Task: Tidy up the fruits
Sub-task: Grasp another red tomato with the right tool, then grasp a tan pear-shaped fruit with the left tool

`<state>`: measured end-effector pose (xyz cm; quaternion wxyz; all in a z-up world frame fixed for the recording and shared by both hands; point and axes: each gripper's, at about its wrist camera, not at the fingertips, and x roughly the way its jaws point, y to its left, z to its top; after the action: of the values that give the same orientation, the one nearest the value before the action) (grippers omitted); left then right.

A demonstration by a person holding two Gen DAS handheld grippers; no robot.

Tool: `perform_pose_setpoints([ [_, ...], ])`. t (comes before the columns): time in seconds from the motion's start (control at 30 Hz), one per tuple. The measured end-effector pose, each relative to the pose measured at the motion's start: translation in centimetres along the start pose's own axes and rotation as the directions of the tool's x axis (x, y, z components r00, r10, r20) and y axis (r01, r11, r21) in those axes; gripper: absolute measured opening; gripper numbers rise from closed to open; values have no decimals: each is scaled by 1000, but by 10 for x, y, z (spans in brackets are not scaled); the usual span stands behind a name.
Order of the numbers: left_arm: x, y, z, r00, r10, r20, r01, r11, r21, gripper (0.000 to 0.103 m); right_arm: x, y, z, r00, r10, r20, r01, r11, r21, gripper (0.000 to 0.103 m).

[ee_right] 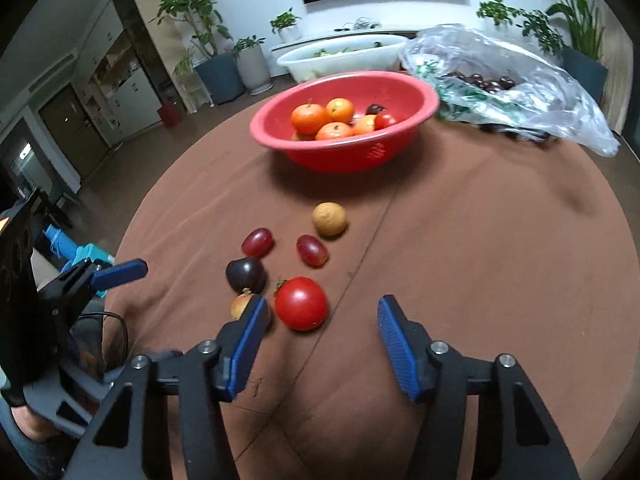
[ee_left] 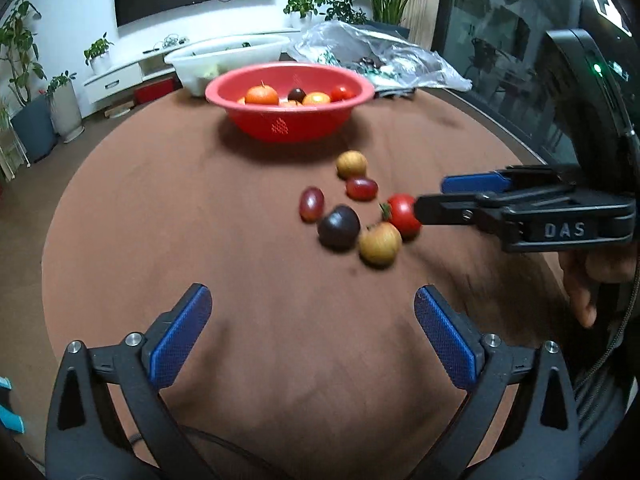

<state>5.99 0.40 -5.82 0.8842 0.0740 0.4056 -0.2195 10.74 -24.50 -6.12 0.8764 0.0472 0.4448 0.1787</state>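
A red bowl (ee_left: 290, 104) (ee_right: 344, 128) at the far side of the table holds oranges, a dark plum and a tomato. Loose on the brown cloth lie a tan round fruit (ee_left: 351, 164) (ee_right: 329, 219), two red grapes (ee_left: 361, 188) (ee_right: 258, 242), a dark plum (ee_left: 339, 227) (ee_right: 245, 274), a yellowish fruit (ee_left: 380, 243) (ee_right: 242, 305) and a red tomato (ee_left: 403, 214) (ee_right: 301, 303). My right gripper (ee_right: 322, 308) (ee_left: 436, 194) is open. The tomato sits between its fingers, nearer the left one, with gaps on both sides. My left gripper (ee_left: 313, 300) is wide open and empty, nearer than the fruits.
A white basin (ee_left: 228, 54) (ee_right: 344, 56) stands behind the bowl. A clear plastic bag (ee_left: 380, 52) (ee_right: 500, 80) with dark fruits lies at the back right. A hand (ee_left: 588, 276) grips the right tool. The round table's edge curves close on both sides.
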Motion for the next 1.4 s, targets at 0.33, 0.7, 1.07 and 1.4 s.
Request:
perform_pose_setpoints([
  [0.33,1,-2,4,1000,-17,-5,17,1000,15,103,18,-7,2,996,74,-55,-71,996,54,47],
  [0.7,12,-8,20,999,-29,-16,30,998,53,103,27,-7,10,987,140,-82,-133,987,89,38],
  [1.07,29,-15,35,997,-55,-59,57,997,43,53,19,-16,13,988,143,-57,-135,983,124,34],
  [1.4,33,-29,38,995,-53,-84,58,997,60,44,4,-28,11,992,129,-3,-127,980,153,34],
])
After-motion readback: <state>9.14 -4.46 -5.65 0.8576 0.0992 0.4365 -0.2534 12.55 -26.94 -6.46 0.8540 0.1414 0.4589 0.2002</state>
